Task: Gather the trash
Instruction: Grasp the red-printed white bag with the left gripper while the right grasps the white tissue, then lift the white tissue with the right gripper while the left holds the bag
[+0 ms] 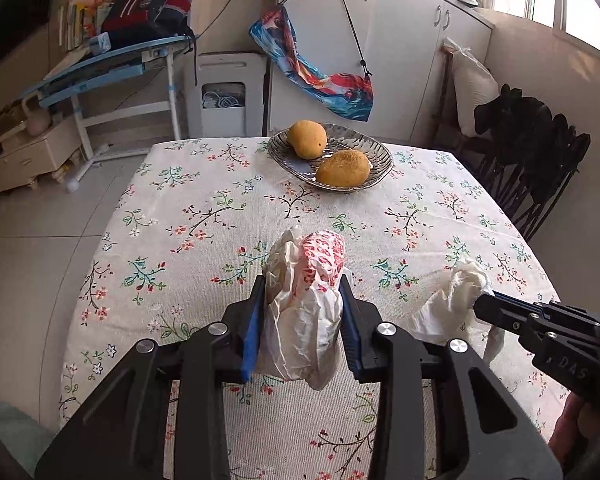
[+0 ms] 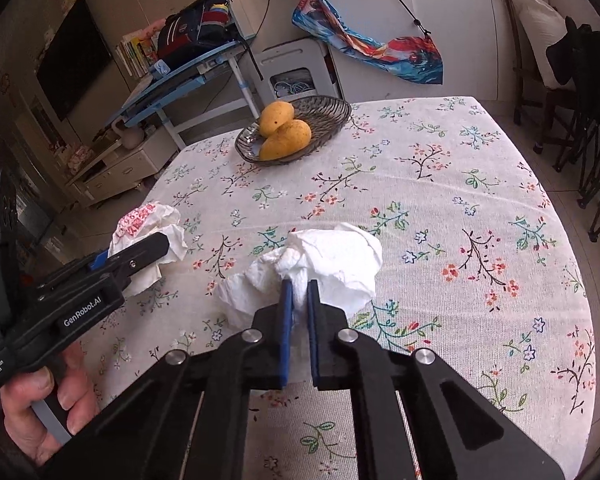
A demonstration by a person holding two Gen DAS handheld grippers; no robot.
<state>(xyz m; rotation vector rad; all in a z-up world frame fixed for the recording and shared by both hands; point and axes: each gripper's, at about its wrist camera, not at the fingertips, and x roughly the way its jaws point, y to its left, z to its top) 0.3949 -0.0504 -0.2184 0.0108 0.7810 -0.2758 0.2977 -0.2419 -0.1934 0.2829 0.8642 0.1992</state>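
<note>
Left gripper (image 1: 303,280) clamping a crumpled red-printed wrapper (image 1: 306,300) above the near floral tablecloth (image 1: 204,216), right gripper (image 2: 298,286) pinching a white tissue wad (image 2: 332,260) narrowly just right of it, mangoes (image 1: 307,139) sitting in the far bowl (image 1: 374,148)

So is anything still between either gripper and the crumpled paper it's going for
Nothing is. The left gripper has its jaws closed on the crumpled white paper wrapper with red print, and the right gripper is pinching the crumpled white tissue. No bin shows in either view.
</note>
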